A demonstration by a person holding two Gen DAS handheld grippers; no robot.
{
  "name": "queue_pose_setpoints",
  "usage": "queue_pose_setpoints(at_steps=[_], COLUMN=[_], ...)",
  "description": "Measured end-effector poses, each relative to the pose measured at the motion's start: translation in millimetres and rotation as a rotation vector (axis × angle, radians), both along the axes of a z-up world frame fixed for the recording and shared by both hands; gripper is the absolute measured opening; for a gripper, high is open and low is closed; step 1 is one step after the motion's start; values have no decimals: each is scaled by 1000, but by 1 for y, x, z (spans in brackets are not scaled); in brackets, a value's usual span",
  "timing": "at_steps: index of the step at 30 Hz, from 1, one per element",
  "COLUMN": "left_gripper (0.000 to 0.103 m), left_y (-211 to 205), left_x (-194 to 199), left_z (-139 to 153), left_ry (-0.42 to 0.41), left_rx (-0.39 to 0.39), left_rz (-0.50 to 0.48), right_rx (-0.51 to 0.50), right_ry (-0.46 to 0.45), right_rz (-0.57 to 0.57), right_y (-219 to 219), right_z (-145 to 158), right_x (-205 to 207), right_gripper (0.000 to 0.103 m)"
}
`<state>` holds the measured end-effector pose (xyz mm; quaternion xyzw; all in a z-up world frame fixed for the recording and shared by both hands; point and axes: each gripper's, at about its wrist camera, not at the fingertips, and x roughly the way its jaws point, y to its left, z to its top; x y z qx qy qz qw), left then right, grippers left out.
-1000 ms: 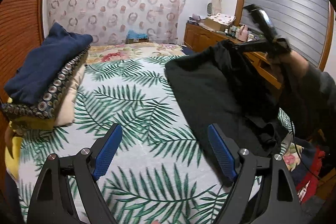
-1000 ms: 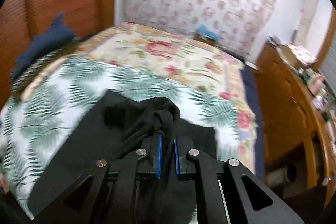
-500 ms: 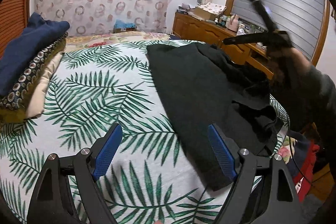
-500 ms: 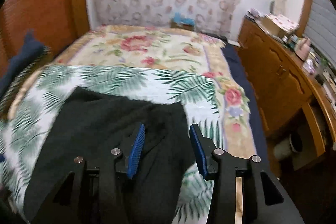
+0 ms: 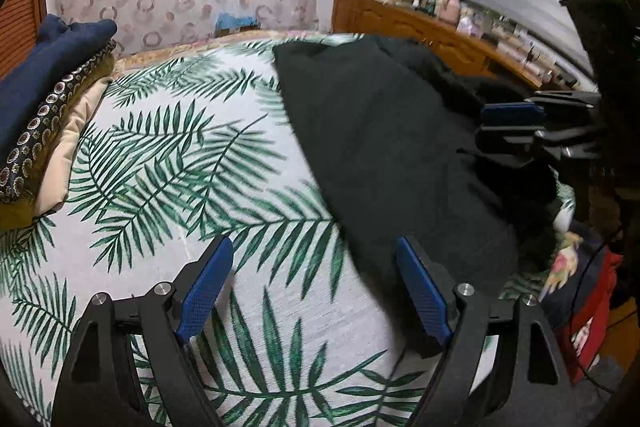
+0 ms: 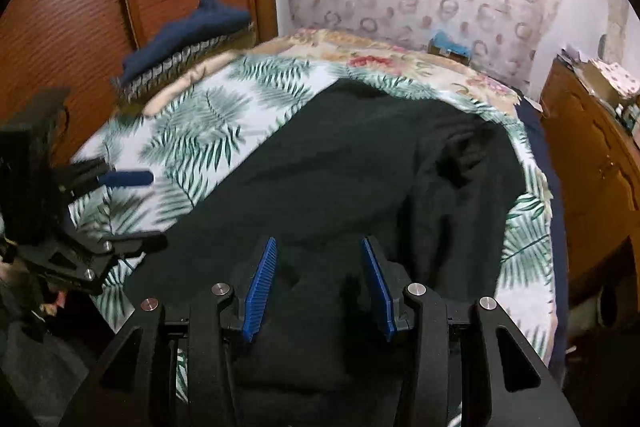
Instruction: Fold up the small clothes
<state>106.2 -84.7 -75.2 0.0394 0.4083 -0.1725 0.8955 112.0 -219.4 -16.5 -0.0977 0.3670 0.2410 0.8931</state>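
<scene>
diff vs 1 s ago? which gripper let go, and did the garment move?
The right gripper let go: a second ago it was shut on a bunched fold of the black garment, held up; now it is open and low over the cloth, which has dropped and spread flat on the palm-print bedspread. The left gripper stayed open and empty. The folded stack is unchanged.

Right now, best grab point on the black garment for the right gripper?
Probably the bunched near edge of the black garment, just ahead of the open right gripper. Come in low from the near bed edge: there the fabric is rumpled and raised, while the rest lies flat on the palm-leaf sheet.
</scene>
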Motion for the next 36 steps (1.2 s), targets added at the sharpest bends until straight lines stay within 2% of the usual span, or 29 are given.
queue_pose_setpoints(at_steps=[3,4,6,7,11,16,20,27,31,33,36], left_gripper=[84,84,84,84,85,87,87,88,88,88,88], left_y=[-2,-2,-4,-5,-4,-4,-4,-6,-6,-7,-9], left_x=[2,2,1,0,0,0,1,0,-2,-4,-4], left_z=[-7,-8,-9,-9,-10,-10,-9,-9,-7,-3,6], left_ry=[19,23,15,14,9,6,6,5,10,-6,-30], left_rx=[35,37,54,59,60,62,61,63,52,42,18], left_rz=[4,3,-1,-1,-6,-13,-14,-15,-18,-22,-21], right_rx=[-47,-58,-88,-91,-66,-25,-14,40,102,110,135], right_ry=[19,26,27,20,-19,-48,-61,39,6,-28,-72], right_rz=[-7,-5,-8,-6,-9,-80,-180,-288,-322,-322,-296], right_y=[3,4,4,3,-17,-50,-85,-124,-132,-132,-127], right_z=[-12,-16,-21,-21,0,11,10,-21,-12,-5,8], right_x=[3,3,1,3,-1,-32,-61,-89,-91,-87,-71], right_gripper=[46,43,26,8,3,2,2,2,2,7,22])
